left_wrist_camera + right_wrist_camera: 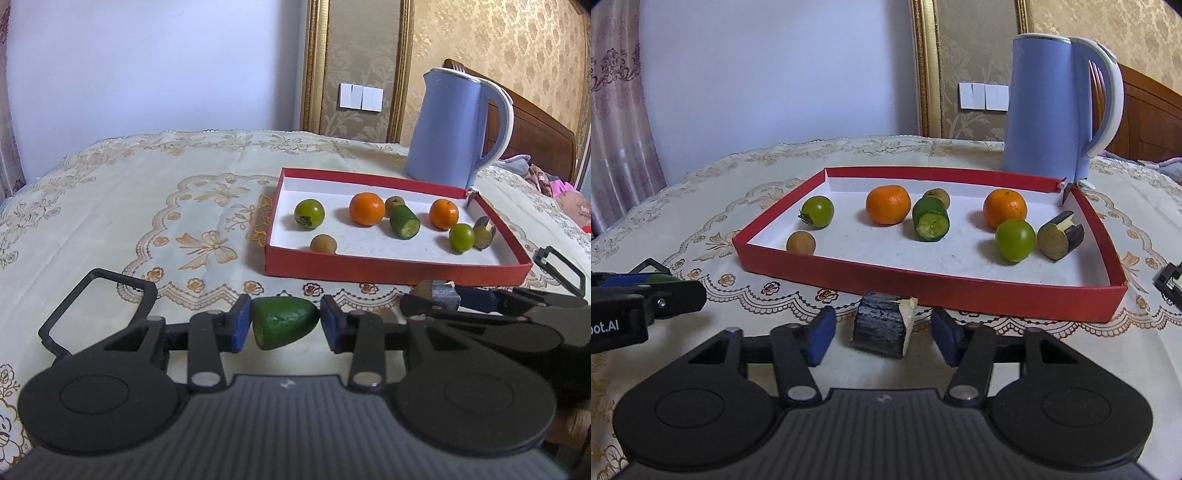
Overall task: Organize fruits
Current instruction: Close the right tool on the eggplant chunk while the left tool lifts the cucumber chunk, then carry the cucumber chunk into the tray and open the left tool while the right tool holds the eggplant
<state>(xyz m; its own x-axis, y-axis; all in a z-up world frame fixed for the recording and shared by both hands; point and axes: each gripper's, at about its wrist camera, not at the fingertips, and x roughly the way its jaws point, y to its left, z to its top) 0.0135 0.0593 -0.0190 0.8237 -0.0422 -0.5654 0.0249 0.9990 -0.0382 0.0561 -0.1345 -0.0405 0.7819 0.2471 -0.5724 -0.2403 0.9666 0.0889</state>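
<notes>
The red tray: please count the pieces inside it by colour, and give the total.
Inside the red tray:
Orange: 2
Round green: 2
Green cut piece: 1
Small brown round: 2
Dark purple cut piece: 1
Total: 8

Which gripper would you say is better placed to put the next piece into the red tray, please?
Left, narrowly. The left gripper nearly touches the green cucumber end on both sides. The right gripper straddles the dark eggplant piece with wider gaps. Both sit just before the red tray.
</notes>
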